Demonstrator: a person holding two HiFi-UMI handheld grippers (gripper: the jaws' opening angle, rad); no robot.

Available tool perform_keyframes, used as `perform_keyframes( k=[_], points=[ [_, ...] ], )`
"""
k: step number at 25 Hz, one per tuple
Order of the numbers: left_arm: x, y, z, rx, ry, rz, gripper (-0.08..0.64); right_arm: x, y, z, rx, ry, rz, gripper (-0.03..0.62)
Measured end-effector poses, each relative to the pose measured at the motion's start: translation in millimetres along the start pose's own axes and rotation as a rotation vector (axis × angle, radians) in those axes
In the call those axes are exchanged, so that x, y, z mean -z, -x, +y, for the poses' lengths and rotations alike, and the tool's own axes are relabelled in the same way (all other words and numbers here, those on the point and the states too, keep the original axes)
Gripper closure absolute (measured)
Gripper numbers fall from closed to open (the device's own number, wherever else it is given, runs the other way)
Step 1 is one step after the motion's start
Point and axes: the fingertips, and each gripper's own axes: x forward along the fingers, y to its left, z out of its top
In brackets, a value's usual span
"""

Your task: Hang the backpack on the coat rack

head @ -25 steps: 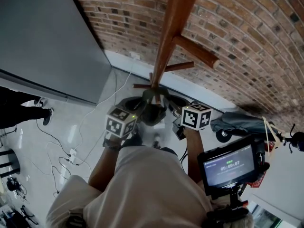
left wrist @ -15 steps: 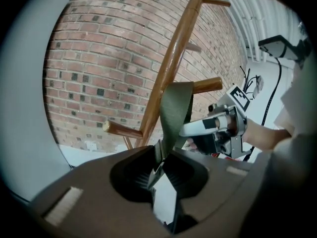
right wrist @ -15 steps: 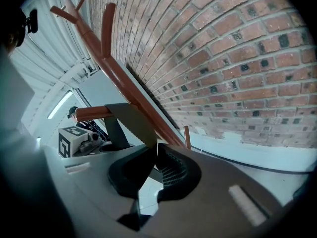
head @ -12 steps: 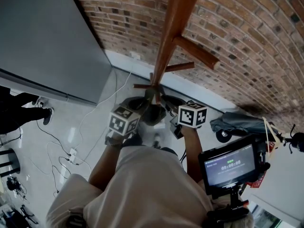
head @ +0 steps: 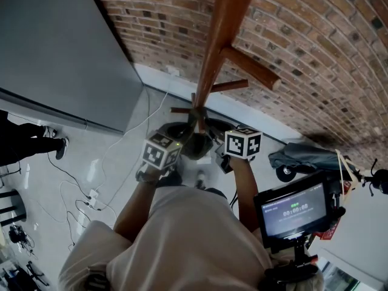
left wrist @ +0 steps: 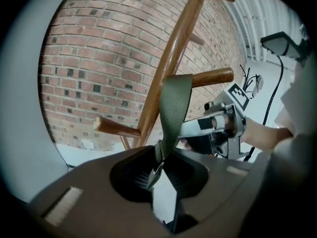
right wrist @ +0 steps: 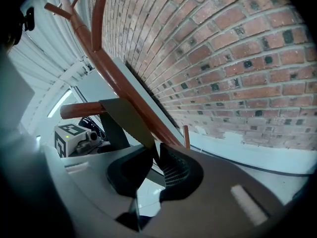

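Note:
A wooden coat rack (head: 215, 47) rises in front of a brick wall. The dark backpack (head: 195, 145) hangs at its pole between my two marker cubes. Its olive strap (left wrist: 173, 103) loops over a peg (left wrist: 213, 77). My left gripper (left wrist: 159, 157) is shut on the strap's lower end, below that peg. In the right gripper view the strap (right wrist: 126, 120) drops from the peg (right wrist: 79, 109) into my right gripper (right wrist: 154, 157). Its jaws have just been opening; the strap still lies between them with a slim gap at the ribbed pad.
A grey panel (head: 54, 53) stands to the left of the rack. White cables (head: 91, 196) trail over the pale floor, and a person's legs (head: 24, 141) show at the left edge. A small monitor (head: 294, 211) and a dark bundle (head: 303, 156) sit at the right.
Both marker cubes have edged slightly closer to the pole and to each other. The backpack stays at the foot of the pole.

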Motion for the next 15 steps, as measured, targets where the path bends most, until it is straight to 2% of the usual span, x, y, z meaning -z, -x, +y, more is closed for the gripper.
perform_keyframes(
  k=[10,15],
  points=[
    [-0.2,-16.5,-0.9,0.029,0.008,-0.005,0.505,-0.1,-9.8,0.9,-0.003,0.033,-0.018,0.532],
    [0.5,-21.9,3.0,0.023,0.023,-0.021,0.502,-0.4,-9.5,-1.0,0.022,0.075,-0.015,0.529]
  ],
)
